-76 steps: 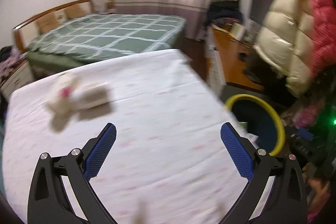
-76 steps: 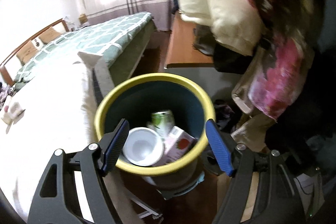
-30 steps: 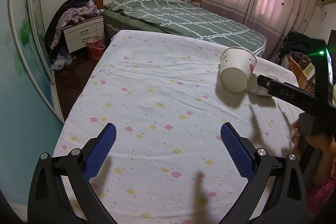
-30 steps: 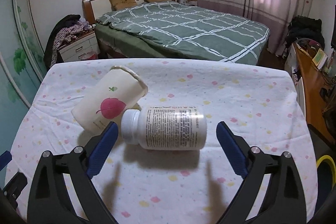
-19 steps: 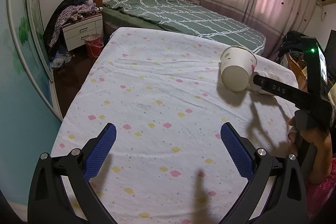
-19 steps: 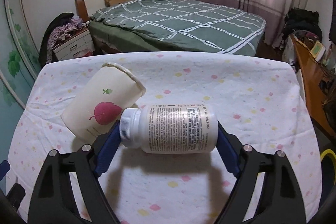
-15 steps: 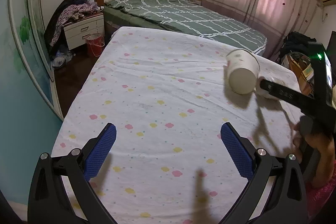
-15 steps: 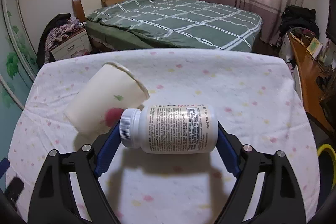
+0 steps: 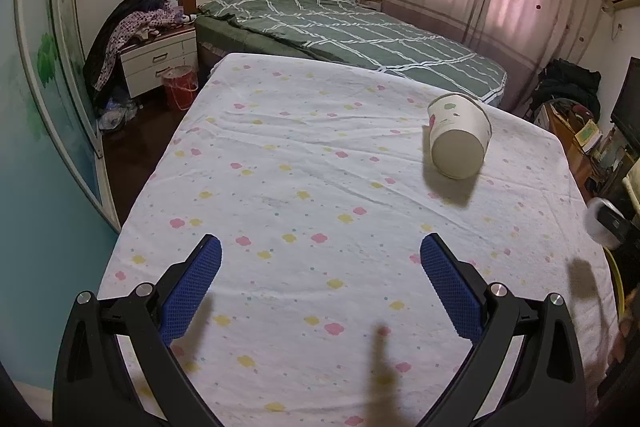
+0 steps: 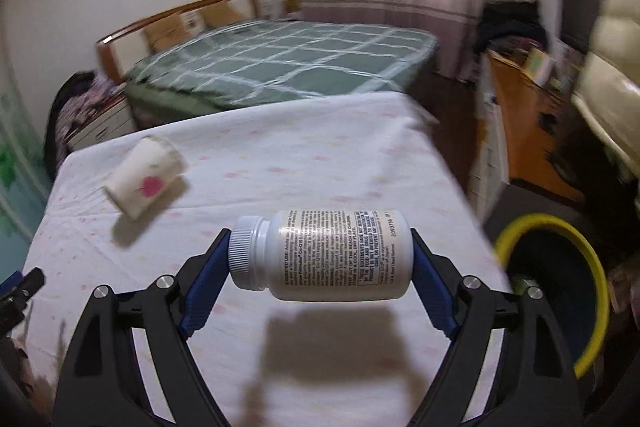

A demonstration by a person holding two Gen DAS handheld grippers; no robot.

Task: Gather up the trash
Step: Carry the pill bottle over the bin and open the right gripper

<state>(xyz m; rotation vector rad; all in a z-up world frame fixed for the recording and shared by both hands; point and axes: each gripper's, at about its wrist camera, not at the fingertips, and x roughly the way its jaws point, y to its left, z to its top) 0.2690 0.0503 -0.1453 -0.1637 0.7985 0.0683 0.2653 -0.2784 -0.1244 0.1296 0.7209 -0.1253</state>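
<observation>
Gripping a white pill bottle end to end, cap leftward, the right gripper holds it above the flowered bedsheet near the bed's right edge, beside the yellow-rimmed bin. The left gripper hovers wide open and holds nothing. A paper cup lies on its side toward the bed's far right corner.

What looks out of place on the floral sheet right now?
Only the paper cup: it lies tipped on its side on the floral sheet, base toward the left gripper, which is open and empty. No spill shows around it. The pill bottle is clamped sideways in the right gripper, above the sheet.
</observation>
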